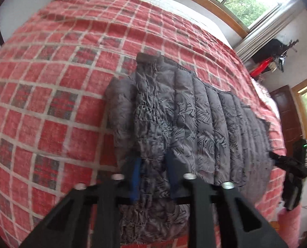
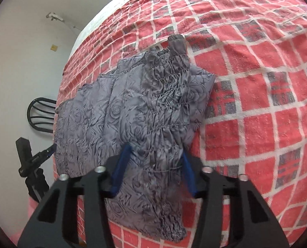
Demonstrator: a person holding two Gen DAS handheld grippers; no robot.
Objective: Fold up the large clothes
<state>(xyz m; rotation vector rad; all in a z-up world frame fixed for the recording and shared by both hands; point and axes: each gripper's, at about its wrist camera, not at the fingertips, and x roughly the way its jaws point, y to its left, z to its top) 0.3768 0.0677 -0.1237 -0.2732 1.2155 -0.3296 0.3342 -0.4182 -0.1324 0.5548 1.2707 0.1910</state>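
A grey quilted jacket with a dark line pattern [image 1: 194,111] lies on a bed with a red checked blanket [image 1: 50,103]. A sleeve is folded over its body. My left gripper [image 1: 153,161] is open, its blue-padded fingers [image 1: 135,177] straddling the gathered sleeve fabric near the jacket's near edge. In the right wrist view the jacket [image 2: 132,113] lies with the ruched sleeve on top, cuff [image 2: 177,43] pointing away. My right gripper [image 2: 155,150] is open, its blue fingers [image 2: 121,169] on either side of the sleeve, just over it.
The blanket [image 2: 256,103] spreads wide beside the jacket. A black camera tripod stands at the bed's edge [image 1: 294,165] [image 2: 29,161]. Windows [image 1: 246,0], a dark door [image 1: 285,111] and a black chair [image 2: 41,113] stand beyond the bed.
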